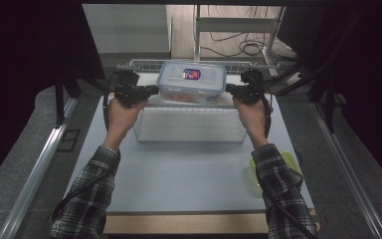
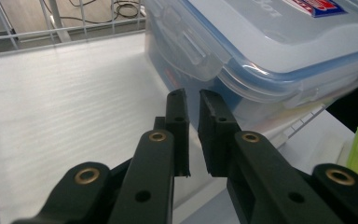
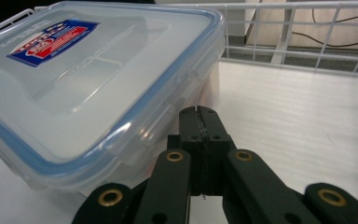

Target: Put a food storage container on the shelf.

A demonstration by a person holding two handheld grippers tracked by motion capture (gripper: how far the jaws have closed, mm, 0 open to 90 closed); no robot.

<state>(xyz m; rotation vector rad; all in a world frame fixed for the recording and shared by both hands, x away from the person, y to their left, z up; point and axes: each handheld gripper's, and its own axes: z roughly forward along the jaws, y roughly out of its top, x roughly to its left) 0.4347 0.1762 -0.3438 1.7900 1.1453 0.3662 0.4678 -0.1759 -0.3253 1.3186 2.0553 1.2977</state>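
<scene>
You're carrying the clear lidded container (image 1: 191,81), pinched between your two tools, above the far end of the wire basket (image 1: 189,130) on the bench (image 1: 179,174). Your left hand-held gripper (image 1: 151,90) presses in at its nine o'clock side, jaws nearly together with nothing between them; your right hand-held gripper (image 1: 230,89) at three o'clock is fully closed and empty. Next, I'd judge, keep both pushing inward evenly and lower it level into the basket.

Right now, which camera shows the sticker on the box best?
The right gripper view: the sticker lies whole and large on the box lid. The high view shows it whole but tiny. The left gripper view cuts it off at the top edge.
</scene>
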